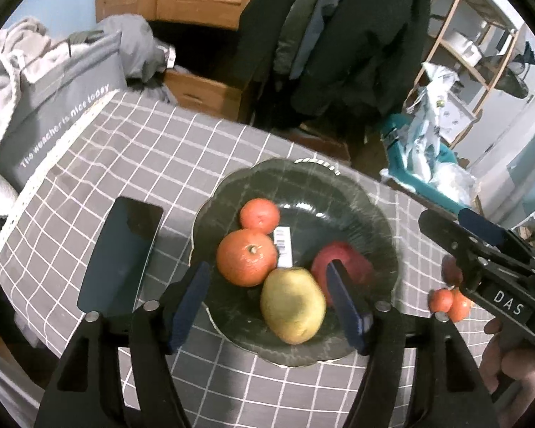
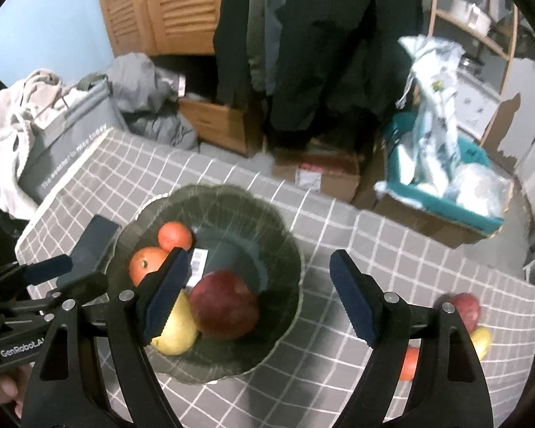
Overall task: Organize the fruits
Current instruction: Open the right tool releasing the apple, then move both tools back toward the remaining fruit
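Note:
A dark scalloped glass plate (image 1: 339,185) (image 2: 281,260) sits on the checked tablecloth. In it lie a small orange (image 1: 259,215) (image 2: 174,236), a larger orange (image 1: 246,257) (image 2: 147,263), a yellow-green pear (image 1: 292,309) (image 2: 178,331) and a red apple (image 1: 353,256) (image 2: 224,306). My left gripper (image 1: 269,303) is open above the plate's near side, its fingers on either side of the pear. My right gripper (image 2: 256,296) is open and empty over the plate's right edge. Loose fruit lies right of the plate: small red-orange ones (image 1: 449,301), a red apple (image 2: 467,308), a yellow one (image 2: 481,342).
A black phone (image 1: 125,249) (image 2: 89,249) lies left of the plate. A grey bag (image 1: 57,107) stands at the table's far left edge. Boxes, hanging coats and a teal bin (image 2: 446,192) stand beyond the table's far edge.

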Demonstrator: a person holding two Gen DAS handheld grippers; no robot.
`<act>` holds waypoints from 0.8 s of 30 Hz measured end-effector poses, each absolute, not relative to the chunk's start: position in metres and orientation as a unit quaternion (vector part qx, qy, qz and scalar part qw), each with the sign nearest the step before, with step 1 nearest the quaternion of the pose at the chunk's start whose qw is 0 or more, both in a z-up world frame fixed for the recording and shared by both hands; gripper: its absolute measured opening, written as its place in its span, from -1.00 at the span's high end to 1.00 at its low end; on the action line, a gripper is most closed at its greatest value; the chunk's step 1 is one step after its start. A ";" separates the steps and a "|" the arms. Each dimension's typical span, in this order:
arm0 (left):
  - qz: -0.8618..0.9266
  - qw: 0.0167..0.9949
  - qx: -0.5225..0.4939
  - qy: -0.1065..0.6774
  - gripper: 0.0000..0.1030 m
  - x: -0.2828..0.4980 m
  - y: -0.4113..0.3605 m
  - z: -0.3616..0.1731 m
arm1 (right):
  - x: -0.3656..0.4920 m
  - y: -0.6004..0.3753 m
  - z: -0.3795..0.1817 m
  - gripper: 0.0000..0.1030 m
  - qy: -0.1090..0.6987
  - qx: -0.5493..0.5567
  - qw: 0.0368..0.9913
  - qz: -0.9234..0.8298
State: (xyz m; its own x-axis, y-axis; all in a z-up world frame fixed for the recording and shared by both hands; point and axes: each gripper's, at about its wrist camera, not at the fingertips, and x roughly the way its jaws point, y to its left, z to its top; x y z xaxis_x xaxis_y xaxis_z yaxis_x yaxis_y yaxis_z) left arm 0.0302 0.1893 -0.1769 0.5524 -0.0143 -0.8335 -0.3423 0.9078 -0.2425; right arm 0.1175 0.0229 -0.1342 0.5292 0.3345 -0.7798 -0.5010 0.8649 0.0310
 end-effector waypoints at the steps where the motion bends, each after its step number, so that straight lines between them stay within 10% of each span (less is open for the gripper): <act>1: 0.094 0.863 -0.191 0.459 -0.40 0.029 0.187 -0.173 | 0.116 0.021 -0.131 -0.59 0.418 -0.099 0.871 0.240; 24: 0.046 0.906 -0.139 0.397 -0.68 0.013 0.134 -0.095 | 0.062 -0.047 -0.029 -0.66 0.300 -0.093 0.924 0.216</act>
